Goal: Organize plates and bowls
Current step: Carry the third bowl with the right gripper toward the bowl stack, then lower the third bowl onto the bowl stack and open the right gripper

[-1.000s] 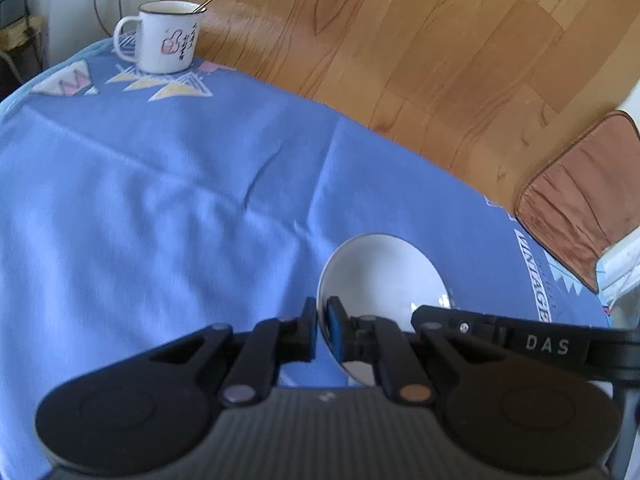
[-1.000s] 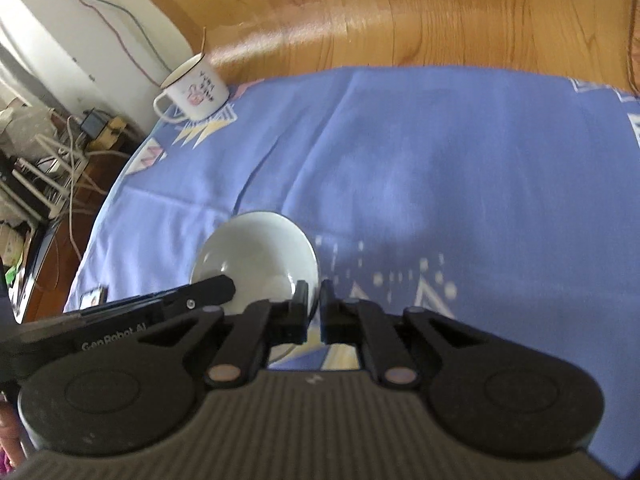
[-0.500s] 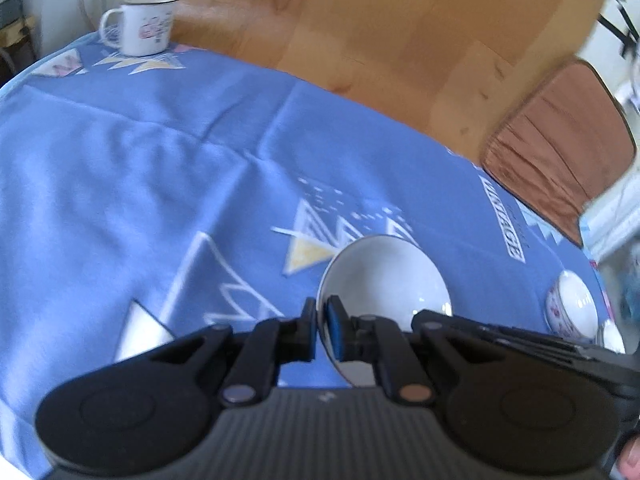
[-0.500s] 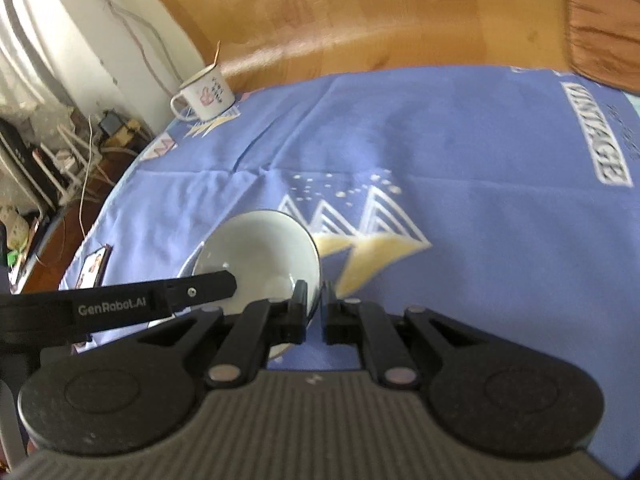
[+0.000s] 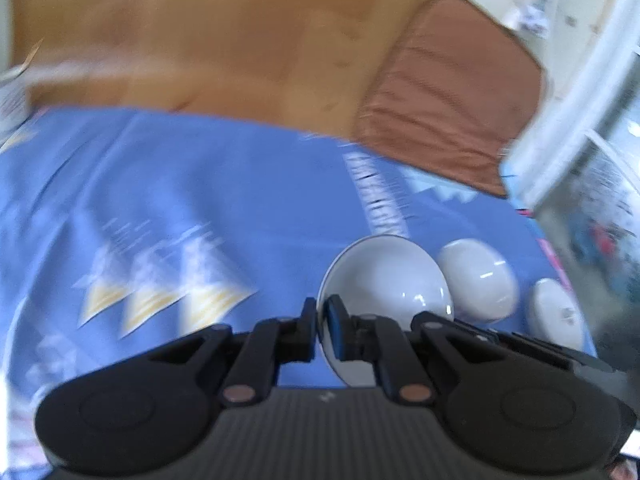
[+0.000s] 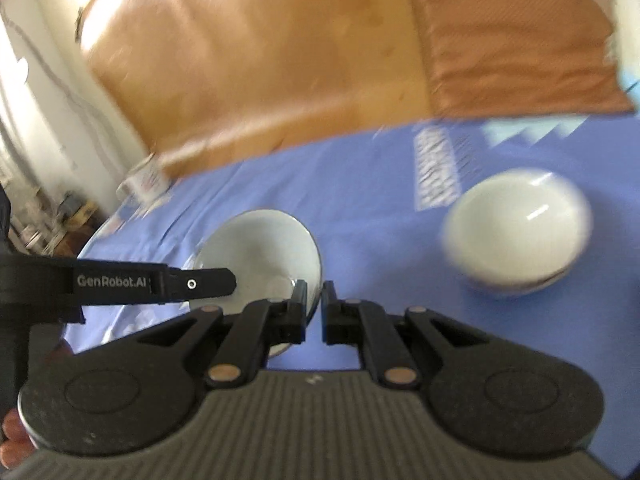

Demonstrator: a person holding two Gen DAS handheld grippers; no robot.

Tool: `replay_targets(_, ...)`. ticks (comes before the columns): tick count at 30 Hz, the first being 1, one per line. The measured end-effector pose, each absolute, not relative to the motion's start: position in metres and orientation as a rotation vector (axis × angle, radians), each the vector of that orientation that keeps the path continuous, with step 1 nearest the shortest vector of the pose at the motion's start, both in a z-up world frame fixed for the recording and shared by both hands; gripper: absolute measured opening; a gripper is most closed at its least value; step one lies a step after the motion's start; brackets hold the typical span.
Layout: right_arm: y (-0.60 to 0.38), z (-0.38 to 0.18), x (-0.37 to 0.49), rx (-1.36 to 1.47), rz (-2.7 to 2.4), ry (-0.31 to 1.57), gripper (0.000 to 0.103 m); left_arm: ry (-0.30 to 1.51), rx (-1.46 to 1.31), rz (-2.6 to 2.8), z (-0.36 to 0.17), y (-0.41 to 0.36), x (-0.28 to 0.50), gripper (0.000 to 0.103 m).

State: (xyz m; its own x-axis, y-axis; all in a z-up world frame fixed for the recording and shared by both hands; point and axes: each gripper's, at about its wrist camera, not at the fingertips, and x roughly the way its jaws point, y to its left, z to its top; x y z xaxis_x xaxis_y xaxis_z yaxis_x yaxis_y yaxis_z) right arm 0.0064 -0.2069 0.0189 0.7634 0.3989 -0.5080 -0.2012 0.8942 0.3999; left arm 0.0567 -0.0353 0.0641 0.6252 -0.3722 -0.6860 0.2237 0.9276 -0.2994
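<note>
Pinched by its rim between both narrowed grippers, left (image 5: 319,322) and right (image 6: 315,306), the white bowl (image 6: 260,250) is held level, probably for stacking onto the other bowl (image 6: 518,230).

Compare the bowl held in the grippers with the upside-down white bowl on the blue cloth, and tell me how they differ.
The held bowl faces mouth up, its hollow showing; the upside-down bowl shows only its domed outside. The held bowl is pinched at its rim by the left gripper and the right gripper; the upside-down bowl rests untouched on the tablecloth, atop what may be another rim. Both are plain glossy white.
</note>
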Motion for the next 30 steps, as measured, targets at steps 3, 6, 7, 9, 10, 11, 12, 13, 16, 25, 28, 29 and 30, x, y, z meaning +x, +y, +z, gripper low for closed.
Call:
replay_targets(3,-0.234,0.027,0.002,0.326,0.249,0.555,0.009,0.803,-0.161,-0.407,0.075,-0.073,0.07,0.008)
replay_targets(6,-0.257,0.029,0.001,0.313,0.167,0.517,0.009,0.818,-0.16,-0.456,0.075,-0.104,0.086,0.009)
replay_targets(7,-0.264,0.027,0.001,0.311,0.141,0.51,0.01,0.827,-0.164,-0.468,0.073,-0.112,0.091,0.009)
replay_targets(9,-0.276,0.023,0.003,0.313,0.102,0.506,0.01,0.848,-0.166,-0.487,0.068,-0.126,0.1,0.01)
replay_targets(10,-0.28,0.02,0.004,0.317,0.088,0.507,0.01,0.859,-0.164,-0.491,0.065,-0.131,0.104,0.01)
replay_targets(11,-0.284,0.017,0.006,0.324,0.075,0.51,0.01,0.87,-0.159,-0.492,0.062,-0.137,0.107,0.011)
replay_targets(12,-0.289,0.014,0.006,0.33,0.067,0.512,0.01,0.878,-0.153,-0.491,0.059,-0.14,0.11,0.011)
replay_targets(13,-0.291,0.011,0.009,0.334,0.059,0.515,0.01,0.885,-0.147,-0.489,0.057,-0.143,0.111,0.011)
replay_targets(16,-0.295,0.004,0.008,0.326,0.041,0.514,0.011,0.906,-0.142,-0.486,0.05,-0.147,0.116,0.011)
replay_targets(25,-0.297,-0.001,0.008,0.293,0.001,0.474,0.022,0.914,-0.15,-0.493,0.044,-0.152,0.122,0.011)
replay_targets(28,-0.299,-0.001,0.007,0.299,-0.008,0.458,0.026,0.905,-0.144,-0.49,0.045,-0.151,0.121,0.011)
replay_targets(29,-0.299,0.0,0.007,0.298,-0.011,0.453,0.026,0.903,-0.142,-0.492,0.045,-0.15,0.12,0.011)
replay_targets(30,-0.298,0.0,0.006,0.299,-0.014,0.449,0.026,0.903,-0.143,-0.493,0.045,-0.15,0.119,0.011)
